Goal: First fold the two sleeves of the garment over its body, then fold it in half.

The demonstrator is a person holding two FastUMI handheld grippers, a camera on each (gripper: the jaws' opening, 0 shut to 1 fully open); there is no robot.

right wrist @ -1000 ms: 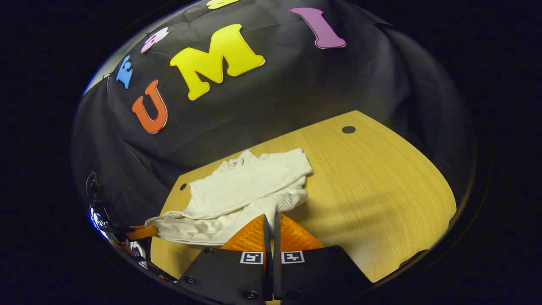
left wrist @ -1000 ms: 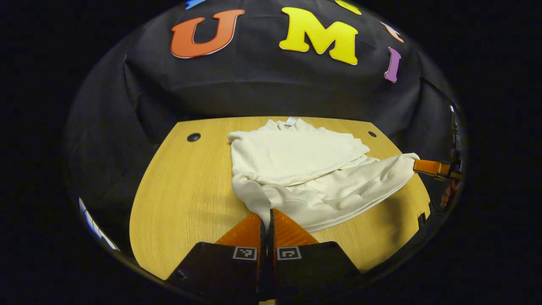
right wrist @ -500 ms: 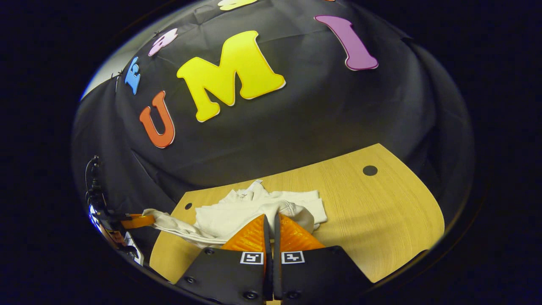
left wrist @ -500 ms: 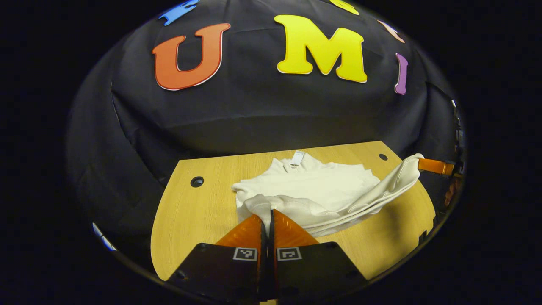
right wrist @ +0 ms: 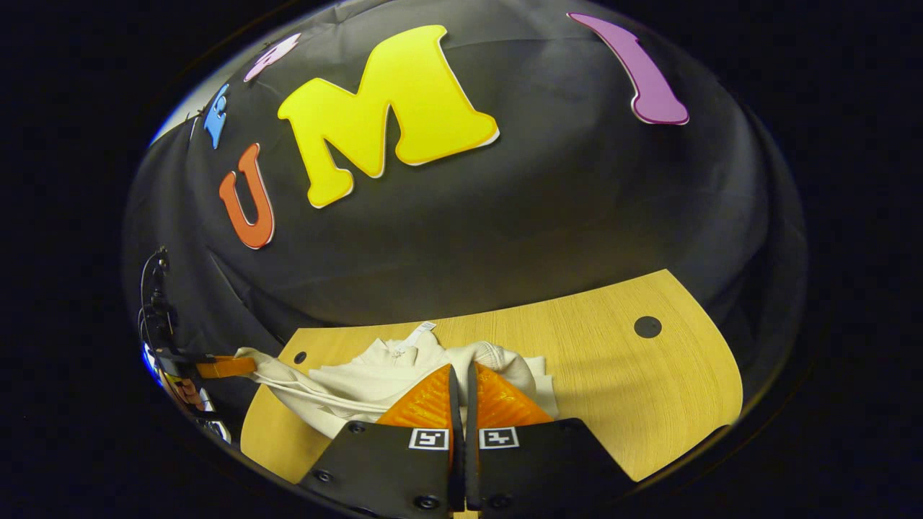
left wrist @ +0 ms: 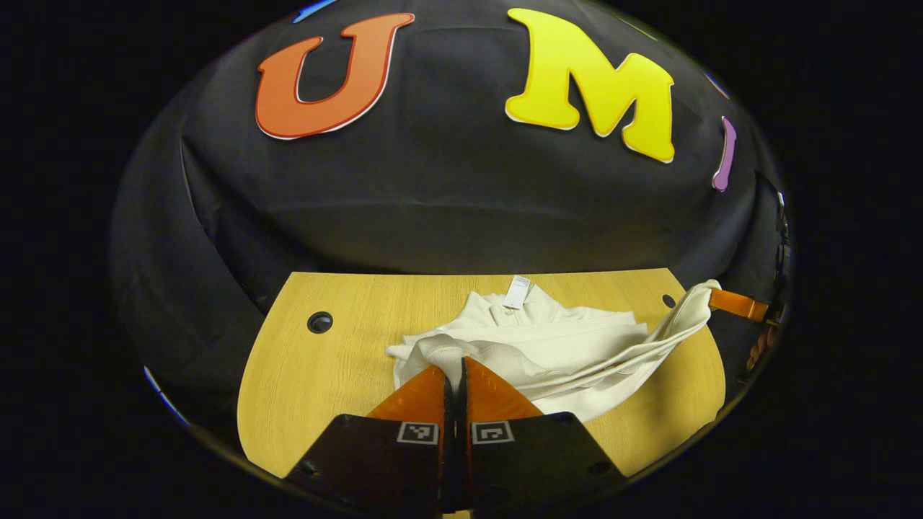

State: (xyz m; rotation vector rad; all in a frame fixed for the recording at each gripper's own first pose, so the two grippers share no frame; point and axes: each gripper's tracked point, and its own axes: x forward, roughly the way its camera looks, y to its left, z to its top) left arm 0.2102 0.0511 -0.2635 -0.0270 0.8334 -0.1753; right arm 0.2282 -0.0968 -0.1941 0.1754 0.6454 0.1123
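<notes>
Lying on the wooden table (left wrist: pixel 317 375), the white garment (left wrist: pixel 548 346) is bunching just ahead of the left gripper (left wrist: pixel 454 371), whose fingers are pinching a ribbed edge. Farther right, the right gripper (left wrist: pixel 732 304) is clamping another corner, holding it lifted off the table. A neck label (left wrist: pixel 516 291) is sticking up behind; round holes are dotting the tabletop.

soft matt knit cloth garment (left wrist: pixel 555 346), ribbed at its hem; smooth matt wood-grain table (left wrist: pixel 324 360); matt black cloth wall (left wrist: pixel 433 187).
</notes>
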